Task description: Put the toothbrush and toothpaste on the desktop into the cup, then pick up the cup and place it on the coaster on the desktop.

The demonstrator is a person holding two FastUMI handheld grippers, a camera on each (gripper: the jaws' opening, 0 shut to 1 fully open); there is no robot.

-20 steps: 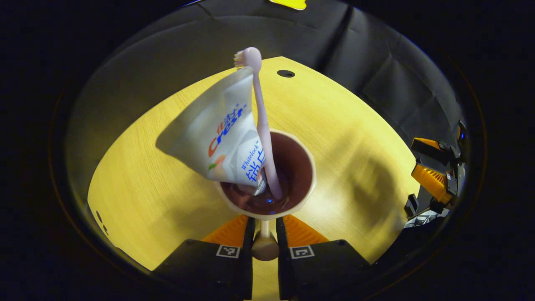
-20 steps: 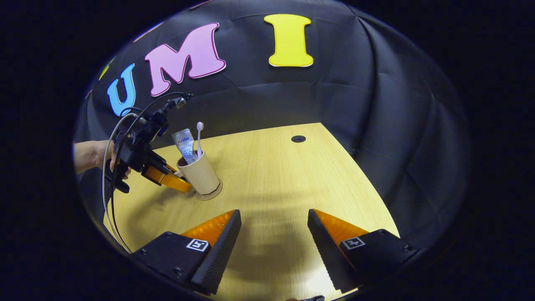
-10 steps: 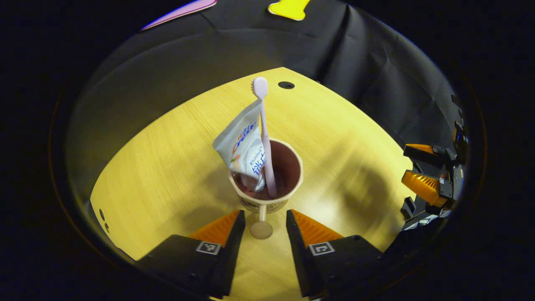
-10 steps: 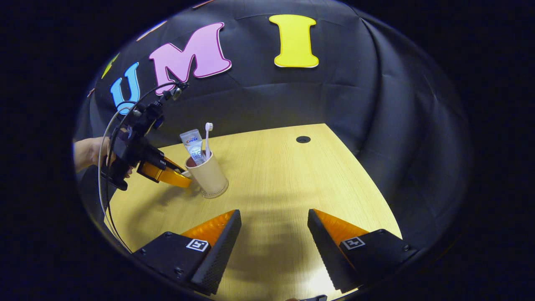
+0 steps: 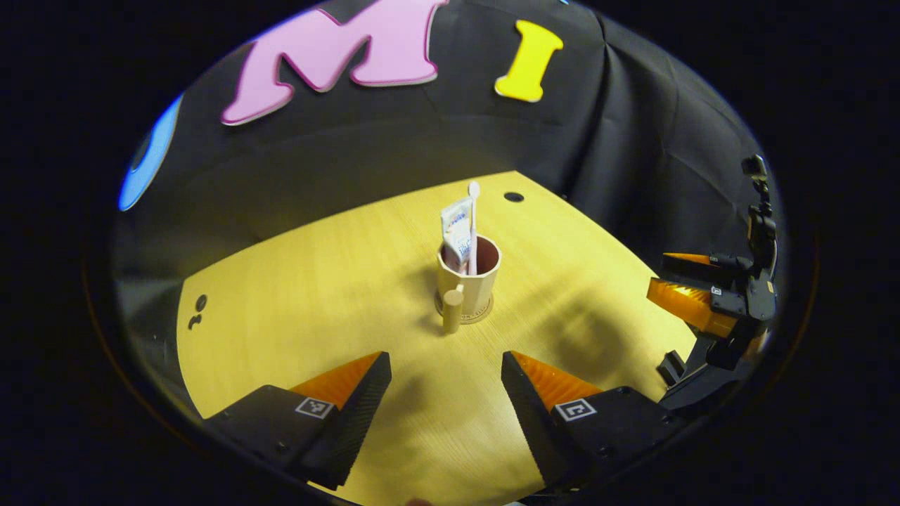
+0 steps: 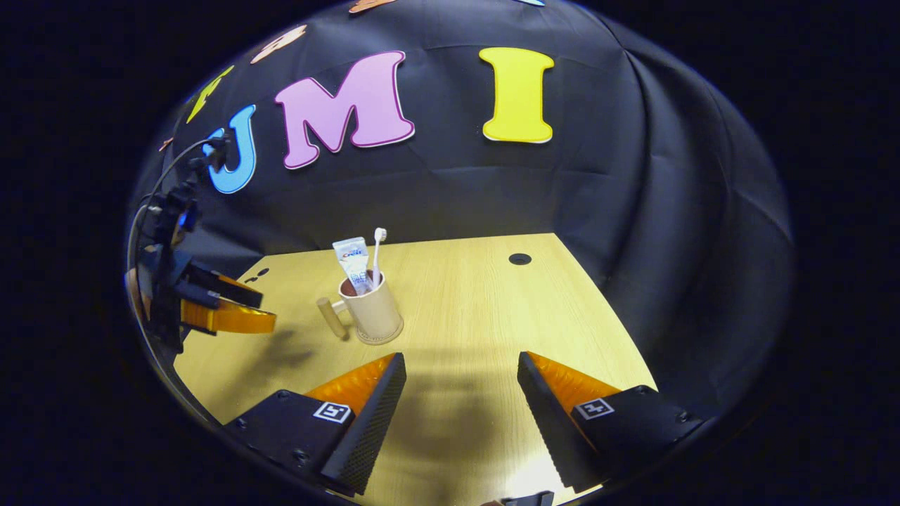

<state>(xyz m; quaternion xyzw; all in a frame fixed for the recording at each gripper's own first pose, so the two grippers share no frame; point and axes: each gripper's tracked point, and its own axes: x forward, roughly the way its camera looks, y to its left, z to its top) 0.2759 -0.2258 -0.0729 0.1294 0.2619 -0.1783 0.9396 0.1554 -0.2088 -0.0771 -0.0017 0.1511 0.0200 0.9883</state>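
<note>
The cup (image 5: 468,275) stands upright on the coaster (image 5: 464,313) near the middle of the desk (image 5: 295,281), its peg-like handle (image 5: 452,309) pointing toward the left gripper (image 5: 441,383). The toothpaste (image 5: 458,234) and toothbrush (image 5: 472,223) rest inside it, leaning together against the rim, the brush head uppermost.

What has changed: a second ago the left gripper's fingers were closed on the handle; half a second ago they had parted around it; now the gripper has backed well away, its jaws wide apart and holding nothing. In the right gripper view the same retreat is plain — the left gripper (image 6: 228,306) sits near the desk's left edge, well clear of the cup (image 6: 375,314), which rests on the coaster (image 6: 383,338) with the toothpaste (image 6: 354,262) and toothbrush (image 6: 377,254) upright in it.

The right gripper (image 6: 460,393) hovers low over the near desk, jaws likewise wide and empty; it also shows at the right edge of the left gripper view (image 5: 685,281).

Judgement: release is done and the cup stands unsupported — the task appears complete, with only withdrawal of the grippers remaining.
</note>
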